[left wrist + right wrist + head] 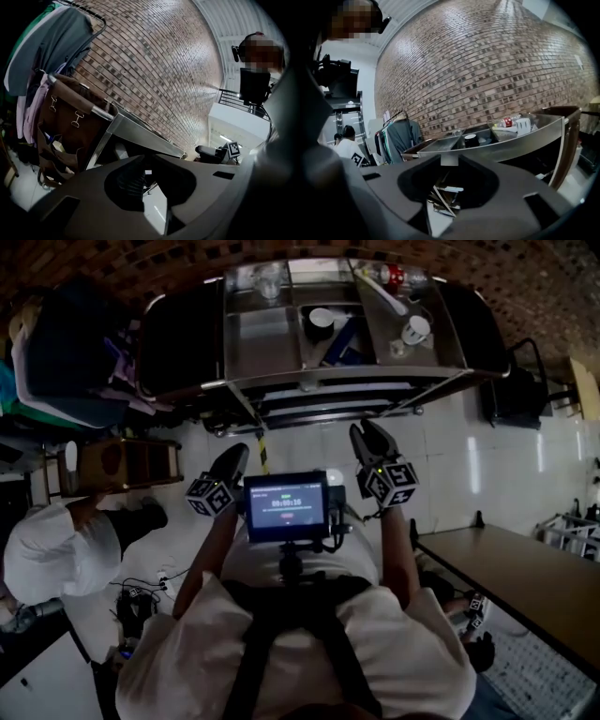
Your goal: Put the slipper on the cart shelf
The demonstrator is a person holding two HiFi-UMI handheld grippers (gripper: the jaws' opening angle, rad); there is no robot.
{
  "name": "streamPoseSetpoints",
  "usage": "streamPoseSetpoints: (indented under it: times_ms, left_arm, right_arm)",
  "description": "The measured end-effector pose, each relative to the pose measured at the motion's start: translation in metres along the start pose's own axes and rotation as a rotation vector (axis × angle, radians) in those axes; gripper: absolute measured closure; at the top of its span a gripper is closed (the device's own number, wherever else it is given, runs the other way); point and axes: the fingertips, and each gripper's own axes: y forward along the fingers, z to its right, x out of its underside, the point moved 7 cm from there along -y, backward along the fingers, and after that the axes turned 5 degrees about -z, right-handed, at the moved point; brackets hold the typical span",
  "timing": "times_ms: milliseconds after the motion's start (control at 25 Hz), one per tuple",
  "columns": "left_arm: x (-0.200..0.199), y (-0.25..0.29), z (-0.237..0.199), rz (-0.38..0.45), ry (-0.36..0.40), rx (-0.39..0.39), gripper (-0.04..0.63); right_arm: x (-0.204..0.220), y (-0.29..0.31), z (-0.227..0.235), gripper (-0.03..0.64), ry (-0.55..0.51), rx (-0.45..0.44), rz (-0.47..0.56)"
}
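Note:
The steel cart (319, 381) stands ahead of me against the brick wall, with trays on top and dark lower shelves (323, 407). No slipper shows in any view. My left gripper (234, 457) and right gripper (367, 432) are raised side by side in front of the cart, short of its lower shelves. In the left gripper view the left gripper (147, 159) has its jaws closed together with nothing between them, pointing at the cart's left end (140, 133). The right gripper (449, 160) also looks shut and empty, aimed under the cart's top rim (511, 140).
The cart's top holds a mug (415, 329), a black roll (322, 322) and a bottle (389, 276). A brown bag (61, 122) hangs at its left end beside a clothes rack (56, 352). A person in white (47, 559) crouches at left near a wooden crate (122, 463). A table (525, 568) lies at right.

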Motion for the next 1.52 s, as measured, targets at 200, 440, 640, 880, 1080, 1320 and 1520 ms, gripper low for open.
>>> streamPoseSetpoints:
  times_ms: [200,440,640,880,1080,1320,1520]
  left_arm:
    - [0.008,0.011,0.019,-0.002,-0.015,-0.042,0.558]
    - [0.038,0.043,0.052,-0.026,-0.036,-0.072,0.558]
    - [0.061,0.063,0.075,-0.043,-0.004,-0.094,0.558]
    - [0.079,0.054,0.083,-0.014,-0.040,-0.171,0.558]
    - [0.083,0.053,0.085,0.014,-0.070,-0.207,0.558]
    - [0.089,0.062,0.080,0.009,-0.103,-0.210,0.558]
    - [0.077,0.084,0.088,-0.032,-0.066,-0.181,0.558]
  right_arm:
    - [0.006,-0.006,0.029,0.482,0.034,-0.026,-0.015]
    - [0.018,-0.017,0.066,0.488,0.062,-0.052,-0.038]
    - [0.032,-0.018,0.094,0.488,0.060,-0.091,-0.072]
    - [0.031,-0.009,0.107,0.492,0.045,-0.146,-0.109]
    - [0.022,0.004,0.106,0.494,0.035,-0.197,-0.104]
    - [0.018,0.005,0.111,0.494,0.023,-0.200,-0.099]
    - [0.016,-0.003,0.129,0.494,0.072,-0.159,-0.081]
